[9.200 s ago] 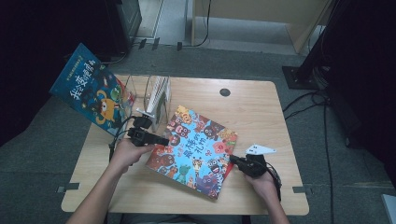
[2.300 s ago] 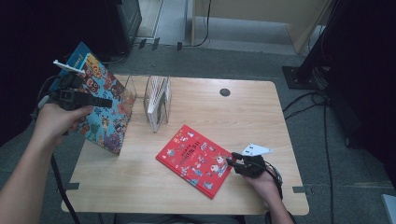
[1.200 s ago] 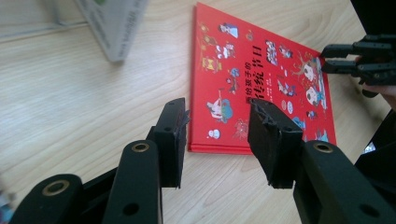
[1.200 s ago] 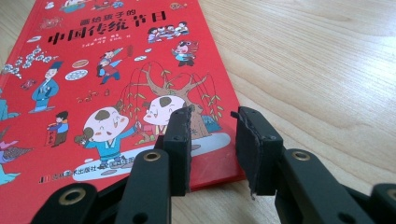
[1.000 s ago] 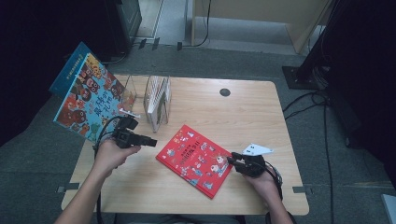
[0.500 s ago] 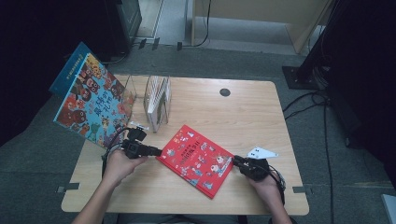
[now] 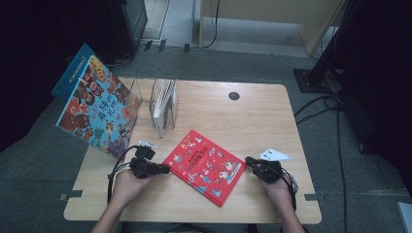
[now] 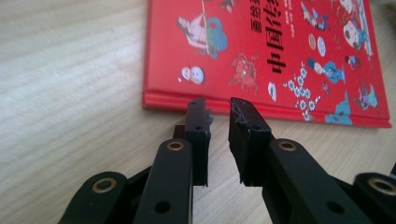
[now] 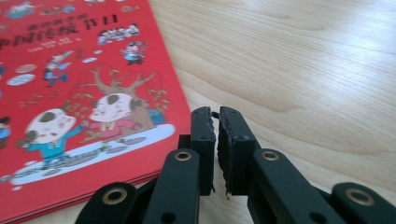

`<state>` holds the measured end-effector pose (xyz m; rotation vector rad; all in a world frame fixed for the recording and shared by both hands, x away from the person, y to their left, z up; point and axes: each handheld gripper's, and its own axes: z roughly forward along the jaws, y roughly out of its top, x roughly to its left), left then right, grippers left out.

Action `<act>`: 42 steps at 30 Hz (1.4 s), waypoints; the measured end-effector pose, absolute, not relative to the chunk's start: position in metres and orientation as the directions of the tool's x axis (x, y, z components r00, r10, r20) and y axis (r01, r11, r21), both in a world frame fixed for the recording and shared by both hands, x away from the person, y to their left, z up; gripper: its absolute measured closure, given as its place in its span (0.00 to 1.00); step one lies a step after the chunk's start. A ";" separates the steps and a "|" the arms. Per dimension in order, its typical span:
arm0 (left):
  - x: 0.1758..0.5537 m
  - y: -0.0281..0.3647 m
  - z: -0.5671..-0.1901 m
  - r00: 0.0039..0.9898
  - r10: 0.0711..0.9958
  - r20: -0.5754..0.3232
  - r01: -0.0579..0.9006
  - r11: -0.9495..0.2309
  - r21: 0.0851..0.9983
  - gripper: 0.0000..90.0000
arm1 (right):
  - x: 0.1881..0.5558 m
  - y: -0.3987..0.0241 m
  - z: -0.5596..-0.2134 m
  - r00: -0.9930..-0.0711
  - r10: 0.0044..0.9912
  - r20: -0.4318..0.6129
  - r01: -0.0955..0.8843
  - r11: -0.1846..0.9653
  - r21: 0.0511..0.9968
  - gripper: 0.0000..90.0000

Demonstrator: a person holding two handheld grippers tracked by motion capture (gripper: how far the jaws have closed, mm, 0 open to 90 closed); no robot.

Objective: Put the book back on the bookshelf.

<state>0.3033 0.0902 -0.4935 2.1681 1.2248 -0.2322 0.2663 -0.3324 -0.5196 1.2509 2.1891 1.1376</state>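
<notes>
A light wooden table (image 7: 252,116) stands on grey carpet (image 7: 43,160). Black cables (image 7: 335,126) run across the floor off its right edge. A pale wooden cabinet (image 7: 272,14) stands beyond its far edge, amid dark surroundings.

Left claw (image 7: 164,169) narrowly parted, just closing, empty; right claw (image 7: 248,161) nearly shut, empty.

Three picture books (image 7: 204,166), two grippers (image 7: 164,169)

Book (image 7: 204,166) flat on table (image 7: 252,116), between both grippers, book rack (image 7: 164,104) behind it
</notes>
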 end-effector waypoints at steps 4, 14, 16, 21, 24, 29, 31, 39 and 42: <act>0.301 0.086 -0.497 0.557 0.709 -0.432 0.817 -0.374 0.440 0.87 | 0.272 -0.332 -0.522 -0.527 0.847 0.071 0.556 0.281 0.782 0.96; 0.309 0.080 -0.498 0.545 0.729 -0.414 0.812 -0.338 0.475 0.86 | 0.276 -0.312 -0.524 -0.568 0.819 0.084 0.564 0.313 0.764 1.00; 0.312 0.078 -0.499 0.542 0.734 -0.410 0.813 -0.333 0.478 0.86 | 0.275 -0.305 -0.524 -0.583 0.809 0.079 0.555 0.325 0.766 1.00; 0.324 0.073 -0.502 0.529 0.736 -0.422 0.821 -0.318 0.475 0.86 | 0.276 -0.291 -0.524 -0.602 0.795 0.078 0.547 0.339 0.765 1.00; 0.331 0.070 -0.504 0.522 0.726 -0.448 0.828 -0.305 0.471 0.86 | 0.276 -0.287 -0.524 -0.603 0.793 0.088 0.552 0.334 0.764 1.00; 0.339 0.067 -0.504 0.523 0.720 -0.456 0.830 -0.306 0.467 0.88 | 0.275 -0.283 -0.524 -0.591 0.801 0.094 0.559 0.322 0.764 1.00; 0.341 0.067 -0.504 0.525 0.717 -0.457 0.828 -0.308 0.468 0.89 | 0.275 -0.283 -0.524 -0.581 0.808 0.101 0.566 0.312 0.763 1.00; 0.351 0.063 -0.505 0.524 0.718 -0.458 0.825 -0.296 0.480 0.91 | 0.273 -0.281 -0.525 -0.556 0.822 0.123 0.580 0.278 0.765 1.00; 0.353 0.062 -0.505 0.522 0.717 -0.462 0.825 -0.287 0.486 0.94 | 0.271 -0.282 -0.525 -0.552 0.825 0.123 0.582 0.275 0.765 1.00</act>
